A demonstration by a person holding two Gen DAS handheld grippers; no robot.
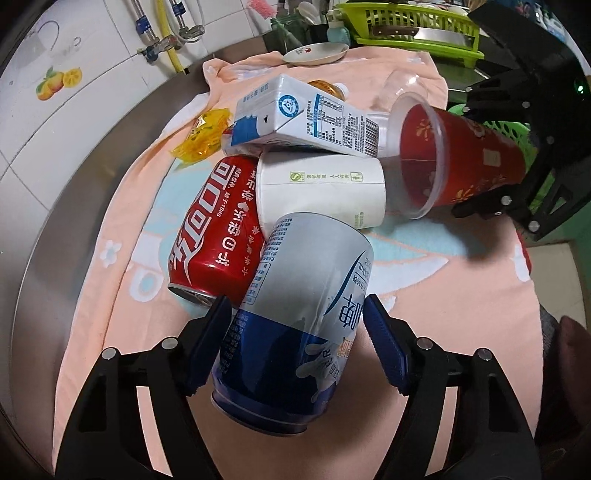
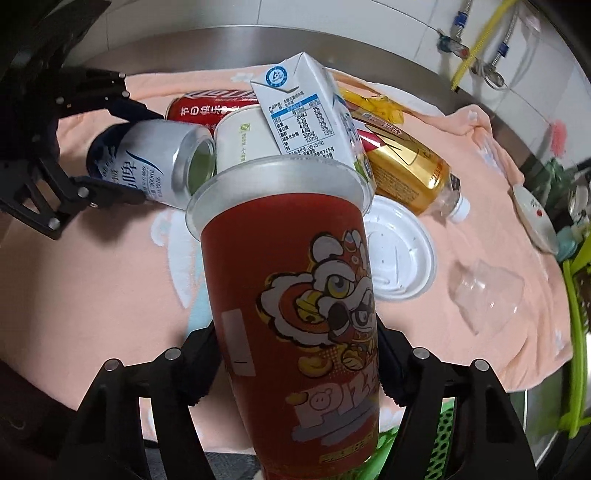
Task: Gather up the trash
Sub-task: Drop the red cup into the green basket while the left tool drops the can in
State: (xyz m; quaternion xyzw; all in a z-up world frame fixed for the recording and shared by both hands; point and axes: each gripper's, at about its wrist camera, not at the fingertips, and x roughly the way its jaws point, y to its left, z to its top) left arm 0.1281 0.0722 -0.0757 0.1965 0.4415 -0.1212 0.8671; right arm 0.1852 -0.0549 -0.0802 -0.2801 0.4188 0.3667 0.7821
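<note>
Left gripper [image 1: 297, 332]: blue pads on either side of the silver-and-blue drink can [image 1: 295, 314], left pad touching, right pad at the can's edge, so the can looks pinched at its blue end; in the right wrist view the same jaws bracket the can.
Right gripper [image 2: 295, 365]: black fingers squeezed against both sides of the tall red plastic cup with a cartoon lion print [image 2: 295, 314], jaws about half apart, cup tipped forward, clear rim pointing at the pile.
Silver-and-blue drink can: lying on its side on the peach-pink towel [image 1: 443, 314], its far end against the red cola can [image 1: 218, 229] and the white paper cup [image 1: 321, 188].
Pile: white-and-blue milk carton [image 1: 306, 118] on top of the white paper cup; yellow crinkled wrapper [image 1: 203, 136] beside it.
Further back: gold-labelled plastic bottle [image 2: 402, 166] on its side, white round plastic lid [image 2: 399, 251] flat, clear plastic cup [image 2: 487, 295] tipped over.
Edges: steel counter [image 1: 74, 192], green dish rack [image 1: 417, 29], small white saucer [image 1: 314, 53].
</note>
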